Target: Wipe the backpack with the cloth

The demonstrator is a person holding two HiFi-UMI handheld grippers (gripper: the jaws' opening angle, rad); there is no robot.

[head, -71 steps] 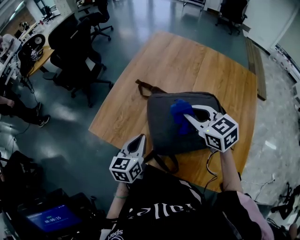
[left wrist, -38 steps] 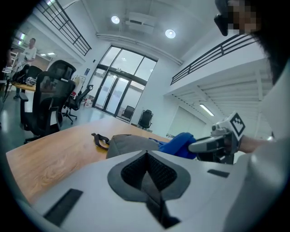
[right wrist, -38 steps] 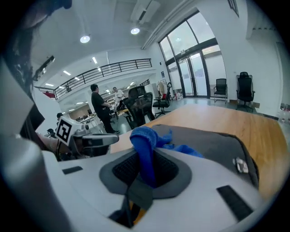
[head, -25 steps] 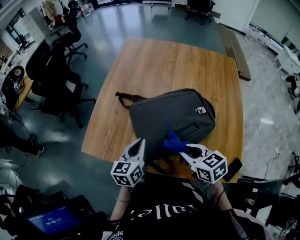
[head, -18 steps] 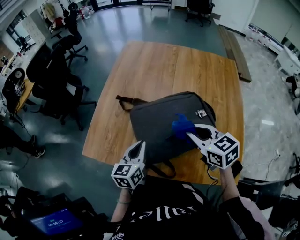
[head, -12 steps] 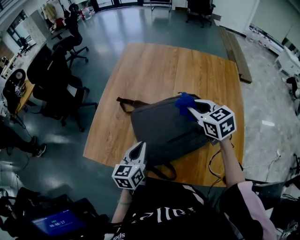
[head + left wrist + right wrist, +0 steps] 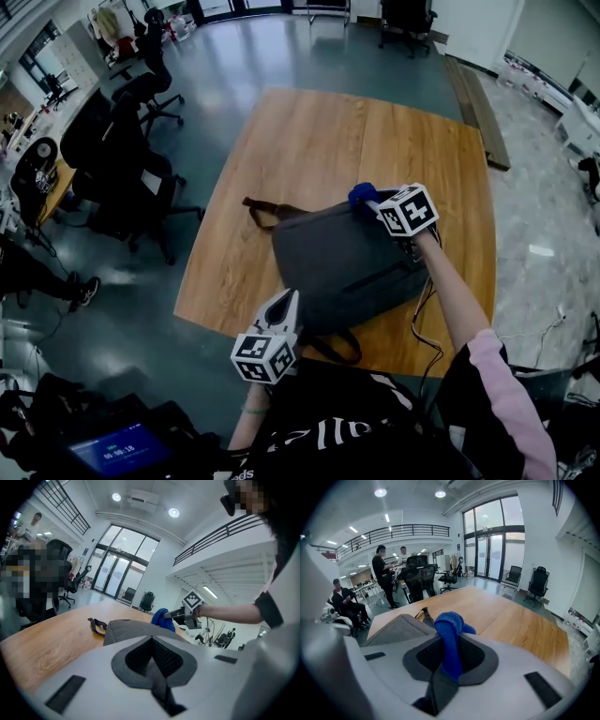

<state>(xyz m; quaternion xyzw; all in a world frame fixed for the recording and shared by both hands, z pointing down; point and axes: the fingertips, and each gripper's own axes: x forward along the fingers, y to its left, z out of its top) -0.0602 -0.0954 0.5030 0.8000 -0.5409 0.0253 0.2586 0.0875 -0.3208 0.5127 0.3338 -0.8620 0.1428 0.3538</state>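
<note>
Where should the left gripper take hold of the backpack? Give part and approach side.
Probably the brown strap loop, lying flat on the table clear of the backpack at its far left corner: thin enough for two jaws, unlike the broad body. Bring the left gripper in from the left, away from the right gripper holding the cloth.

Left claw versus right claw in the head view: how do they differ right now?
The right claw is shut on the blue cloth; the left claw is shut on nothing. The right claw is at the far edge of the grey backpack; the left claw hangs by its near corner, at the near edge of the table. Both point away from the person.
</note>
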